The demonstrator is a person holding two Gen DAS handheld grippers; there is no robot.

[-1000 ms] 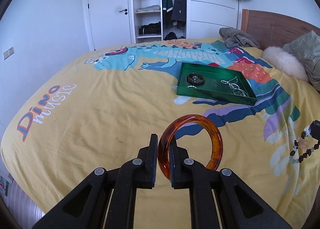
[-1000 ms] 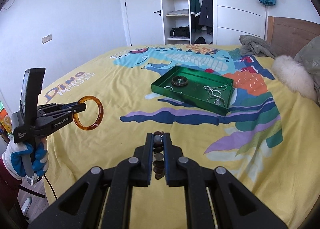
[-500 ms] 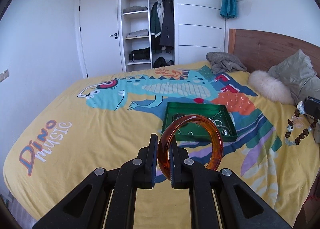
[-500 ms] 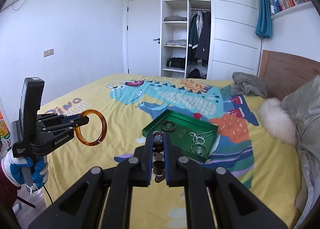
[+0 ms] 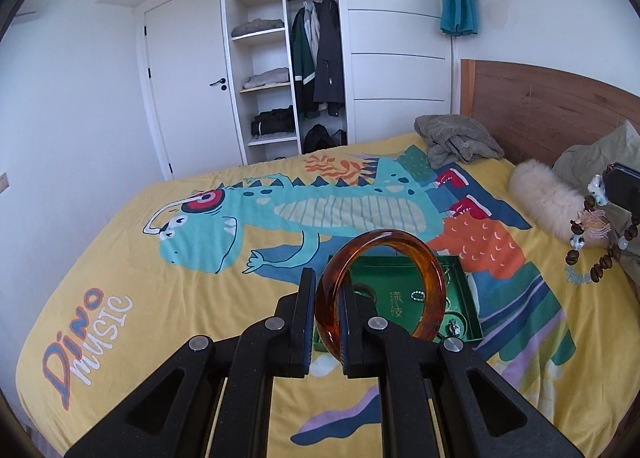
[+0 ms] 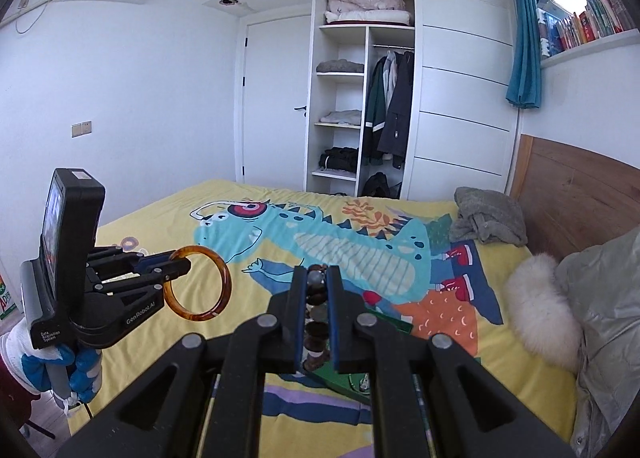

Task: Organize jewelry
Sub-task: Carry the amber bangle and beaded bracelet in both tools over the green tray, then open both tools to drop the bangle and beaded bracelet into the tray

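The left gripper (image 5: 326, 294) is closed tight on an amber bangle (image 5: 380, 282). The bangle stands up on its edge, and its ring sticks out to the right of the fingers. Right behind the bangle, lower down on the bed, lies a green tray (image 5: 472, 298). Seen through the ring, the tray has small silvery pieces and a dark ring in it. Nothing stands between the bangle and the tray.

The right gripper (image 6: 317, 290) is closed on a beaded bracelet (image 6: 316, 322) with dark brown and pale beads. The beads hang down in a line between the two fingers. Just under this gripper, a corner of the green tray (image 6: 340, 378) peeks out. The gripper's arms hide most of it.

From the right camera, the left gripper (image 6: 182, 268) is off to the left, well apart, with the amber bangle (image 6: 198, 284) at its tip. A hand in a blue and white glove (image 6: 60, 370) holds its handle.

Both grippers are above a yellow bedspread (image 5: 168, 298) with a big blue dinosaur on it. Far to the right of the left gripper lies a fluffy white pillow (image 5: 544, 201), and the beaded bracelet (image 5: 592, 242) dangles in front of it. A crumpled grey blanket (image 5: 456, 139) sits farther back, by the wooden headboard (image 5: 540, 105). Behind the bed stands an open wardrobe (image 5: 292, 57) with folded clothes and hanging coats.
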